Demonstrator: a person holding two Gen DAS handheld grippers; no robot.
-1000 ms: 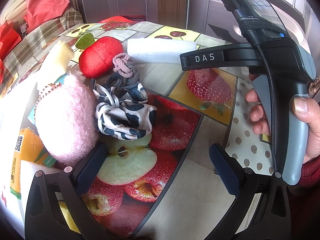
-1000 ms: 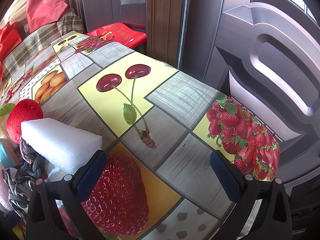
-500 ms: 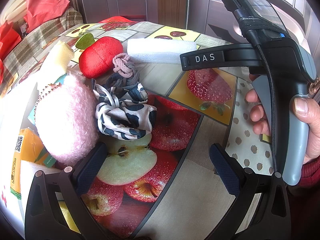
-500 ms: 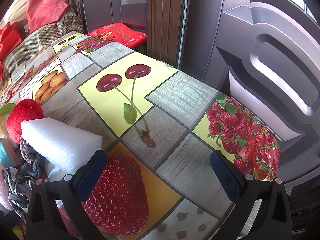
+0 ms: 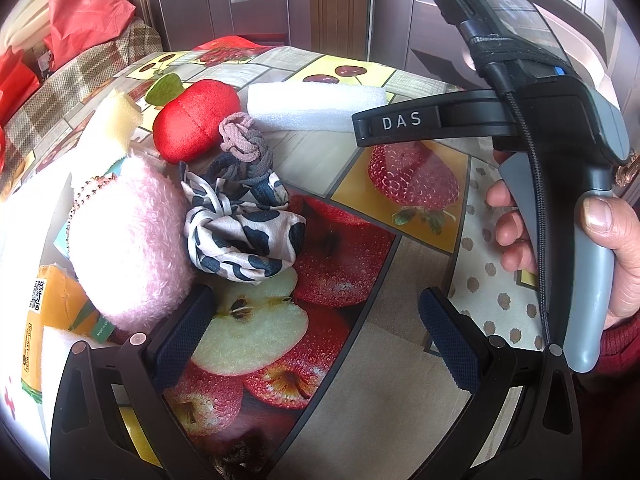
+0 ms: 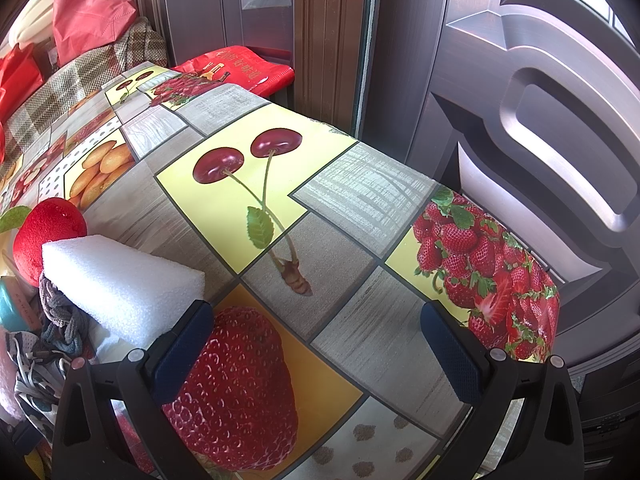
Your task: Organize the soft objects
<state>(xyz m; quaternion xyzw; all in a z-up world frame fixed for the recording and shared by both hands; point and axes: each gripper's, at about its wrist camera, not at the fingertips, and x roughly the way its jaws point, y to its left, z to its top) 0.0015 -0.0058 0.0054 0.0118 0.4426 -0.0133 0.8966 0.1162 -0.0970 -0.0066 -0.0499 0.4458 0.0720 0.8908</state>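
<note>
- Left gripper [image 5: 312, 338] is hovering over the table [image 5: 372, 392], fingers spread wide, gripping nothing.
- Right gripper [image 6: 316, 350]: same, wide apart and empty.
- Pink plush [image 5: 128, 248], spotted scrunchie [image 5: 244, 236], red plush apple [image 5: 196, 124] and white foam block [image 5: 316, 108] are sitting clustered on the table's left.

light: bright, soft daylight, no hard shadows | glare: sheen on the glossy bench [image 6: 360, 208] and door panels [image 6: 560, 152] | lens: heavy fisheye bend, dark corners | focus: pretty sharp mid-frame, the fingers [image 5: 184, 336] up close go a bit soft
</note>
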